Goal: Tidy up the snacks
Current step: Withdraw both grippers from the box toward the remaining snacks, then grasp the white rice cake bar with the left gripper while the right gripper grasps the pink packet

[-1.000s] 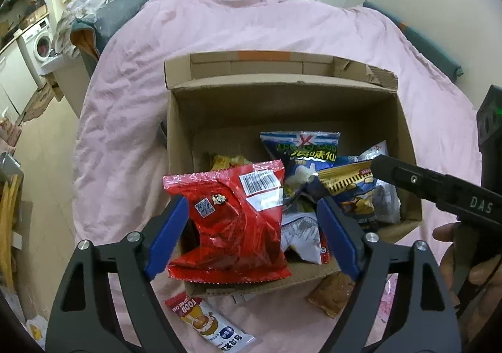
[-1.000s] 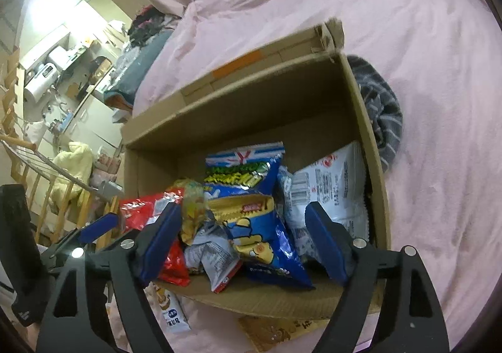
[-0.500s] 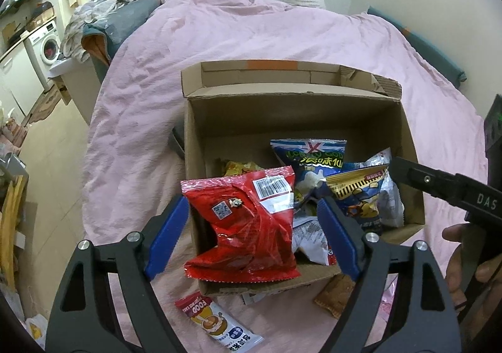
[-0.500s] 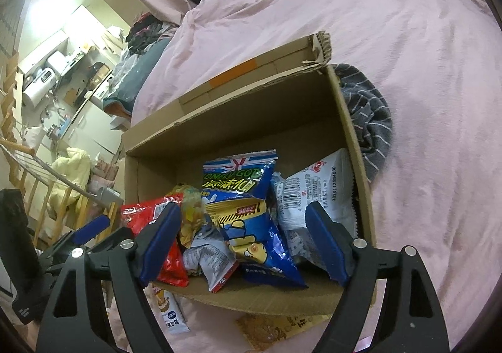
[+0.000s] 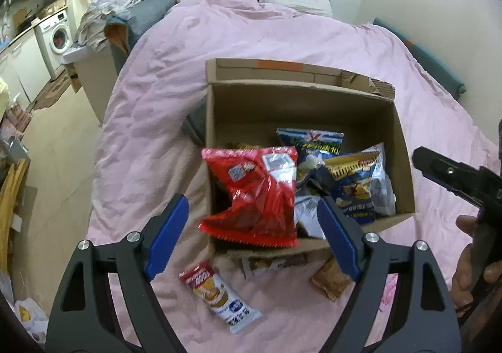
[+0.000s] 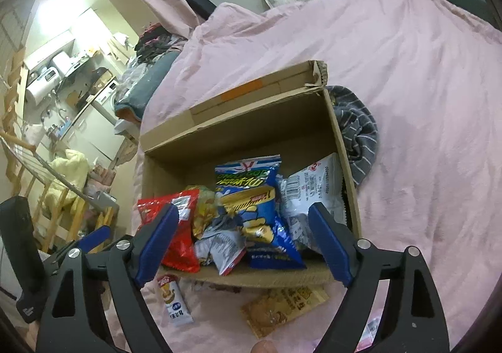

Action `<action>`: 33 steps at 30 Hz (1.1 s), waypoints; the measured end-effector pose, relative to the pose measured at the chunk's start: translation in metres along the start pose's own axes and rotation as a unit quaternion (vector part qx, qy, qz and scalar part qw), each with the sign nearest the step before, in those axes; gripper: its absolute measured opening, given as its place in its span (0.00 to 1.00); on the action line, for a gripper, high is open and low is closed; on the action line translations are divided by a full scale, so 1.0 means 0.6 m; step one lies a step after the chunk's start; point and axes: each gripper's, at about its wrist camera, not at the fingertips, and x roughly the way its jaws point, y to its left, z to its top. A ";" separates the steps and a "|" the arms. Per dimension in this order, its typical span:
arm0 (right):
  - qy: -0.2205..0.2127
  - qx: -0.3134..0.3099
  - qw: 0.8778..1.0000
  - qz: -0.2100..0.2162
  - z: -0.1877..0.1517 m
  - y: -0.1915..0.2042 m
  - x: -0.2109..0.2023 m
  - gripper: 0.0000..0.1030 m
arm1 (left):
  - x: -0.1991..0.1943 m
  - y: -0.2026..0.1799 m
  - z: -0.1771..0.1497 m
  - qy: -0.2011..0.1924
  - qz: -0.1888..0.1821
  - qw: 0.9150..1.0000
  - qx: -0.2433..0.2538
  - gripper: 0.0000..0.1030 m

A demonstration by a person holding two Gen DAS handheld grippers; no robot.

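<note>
Blue-padded, your left gripper (image 5: 252, 235) and right gripper (image 6: 243, 240) both gape empty, the right's jaws having just widened, ready for loose packets: the cake bar (image 5: 219, 298) and brown wafer packet (image 6: 284, 309) nearest you. Beyond, the red bag (image 5: 259, 196) overhangs the cardboard box (image 5: 301, 98), where snacks belong.

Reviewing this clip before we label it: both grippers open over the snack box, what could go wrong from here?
1. The red bag overhangs the cardboard box's near-left corner; a brush from the left gripper could tip it out onto the pink duvet.
2. Packets still lie outside, close under the box's front wall: the white-and-red packet and brown packet. Reaching for them may shove the box.
3. The soft bedding could let the box shift or tilt.
</note>
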 end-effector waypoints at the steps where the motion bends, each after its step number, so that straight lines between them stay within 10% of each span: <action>1: 0.001 0.000 1.000 0.000 -0.004 0.002 -0.003 0.86 | -0.001 0.003 -0.004 0.002 0.000 1.000 -0.002 0.79; 25: 0.049 0.043 0.997 -0.043 -0.099 -0.034 -0.036 0.94 | 0.016 0.065 -0.095 0.083 0.031 0.994 -0.070 0.79; 33: 0.110 0.107 0.982 -0.110 -0.124 -0.109 -0.017 0.94 | 0.057 0.138 -0.121 0.136 0.039 0.976 -0.168 0.79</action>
